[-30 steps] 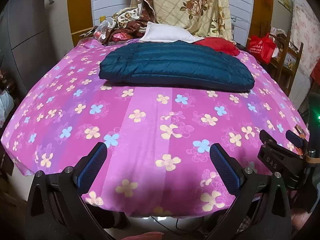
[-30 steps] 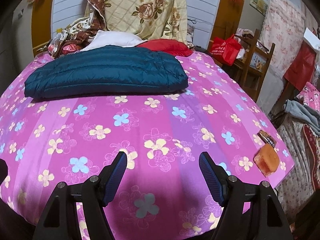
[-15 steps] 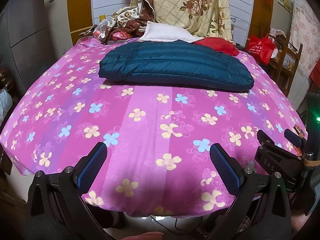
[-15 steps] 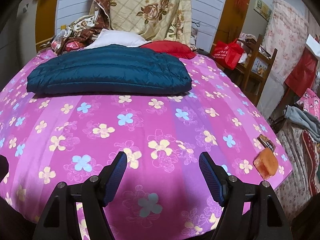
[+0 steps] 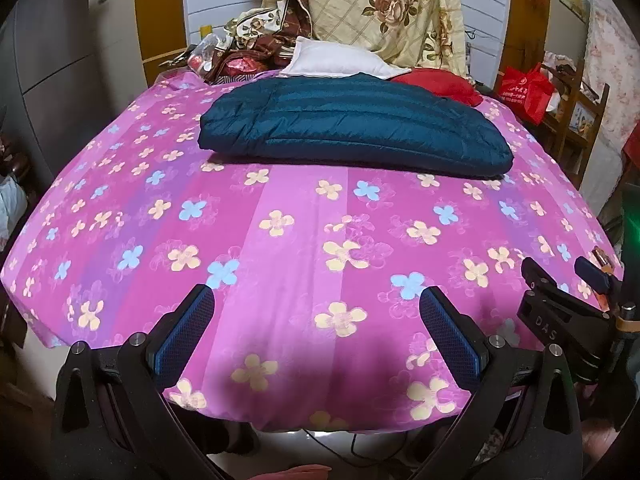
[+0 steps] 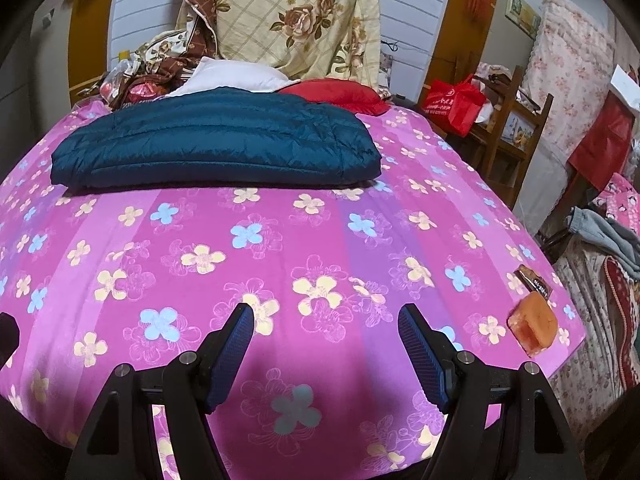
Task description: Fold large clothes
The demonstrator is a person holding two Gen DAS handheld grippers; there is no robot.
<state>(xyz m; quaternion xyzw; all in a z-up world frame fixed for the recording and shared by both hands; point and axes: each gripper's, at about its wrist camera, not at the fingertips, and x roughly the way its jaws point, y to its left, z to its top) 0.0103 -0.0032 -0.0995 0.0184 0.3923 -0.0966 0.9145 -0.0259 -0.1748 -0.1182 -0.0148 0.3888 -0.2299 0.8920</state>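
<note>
Pink flowered bedsheet is filling the left wrist view; the folded teal down jacket is lying at its far end, and the left gripper is hovering released, grasping nothing. Across the right wrist view, the right gripper is likewise gaping empty, well apart from the jacket, an orange block sitting near the sheet's right edge.

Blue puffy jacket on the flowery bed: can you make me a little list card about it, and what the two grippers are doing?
jacket: dark blue quilted jacket, folded into a flat bundle
where: far half of the pink flowered bedsheet, apart from both grippers
behind it: white pillow and red cushion
left gripper: open, holding nothing, above the near edge of the bed
right gripper: open, holding nothing, above the near edge too
near the right corner: orange block and a small dark packet
</note>
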